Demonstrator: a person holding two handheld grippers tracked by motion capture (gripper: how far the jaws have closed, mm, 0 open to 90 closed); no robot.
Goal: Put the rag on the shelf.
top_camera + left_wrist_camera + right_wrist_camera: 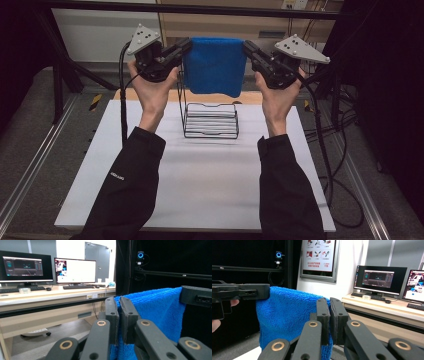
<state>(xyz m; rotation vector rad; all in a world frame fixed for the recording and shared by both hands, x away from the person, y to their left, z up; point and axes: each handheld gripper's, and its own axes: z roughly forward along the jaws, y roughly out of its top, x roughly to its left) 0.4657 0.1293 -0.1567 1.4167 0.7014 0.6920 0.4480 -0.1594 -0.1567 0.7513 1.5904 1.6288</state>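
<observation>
High view: a blue towel [215, 65] hangs folded, stretched between two grippers above the black wire rack [210, 120] on the white table [200, 185]. Left gripper [187, 46] and right gripper [246, 47] each have their jaws clamped on an upper corner of the towel. To do this step well, keep both corners level and taut, centre the fold over the rack's upright frame, and lower evenly so the cloth drapes without bunching.

wall poster [319, 257] — number "119" | other text — unreadable
</observation>
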